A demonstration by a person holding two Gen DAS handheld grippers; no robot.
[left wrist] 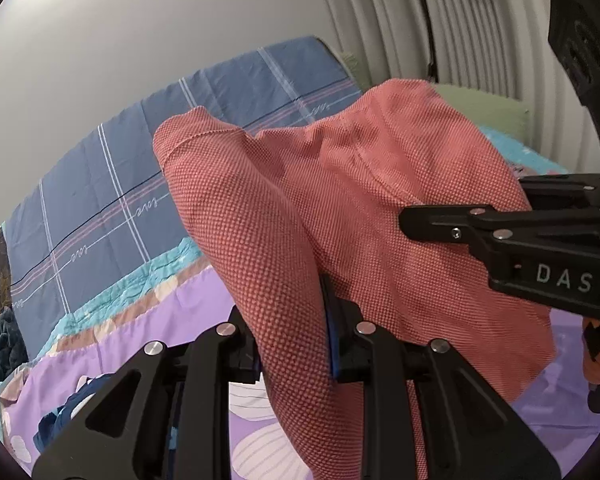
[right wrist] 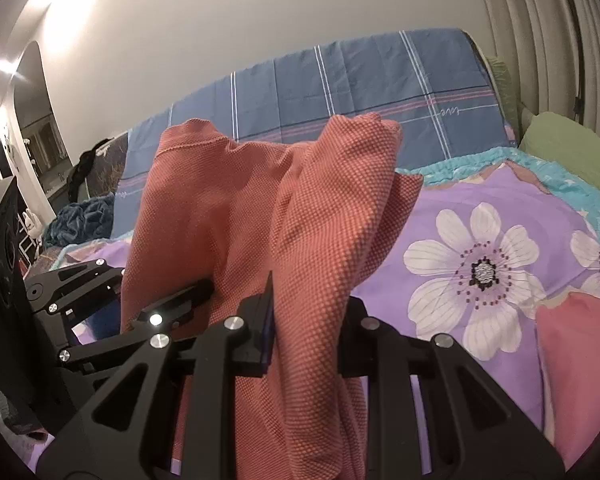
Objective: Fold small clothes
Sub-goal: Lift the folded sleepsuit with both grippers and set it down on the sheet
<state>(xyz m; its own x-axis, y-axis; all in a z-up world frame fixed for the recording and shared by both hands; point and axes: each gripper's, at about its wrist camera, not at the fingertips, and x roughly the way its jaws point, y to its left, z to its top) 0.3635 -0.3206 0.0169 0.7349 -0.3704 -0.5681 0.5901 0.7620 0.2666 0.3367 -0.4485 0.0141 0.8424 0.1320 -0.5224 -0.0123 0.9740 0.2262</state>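
Left hand-held gripper (left wrist: 296, 344): clamped on red garment (left wrist: 340, 200).
Right hand-held gripper (right wrist: 306, 320): clamped likewise.
Garment: rising toward twelve o'clock, above bed (right wrist: 480, 200).

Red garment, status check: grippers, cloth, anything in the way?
Left gripper and right gripper both shut on the red garment. Garment bunched, hanging between them above the purple floral bedspread. Nothing in the way.
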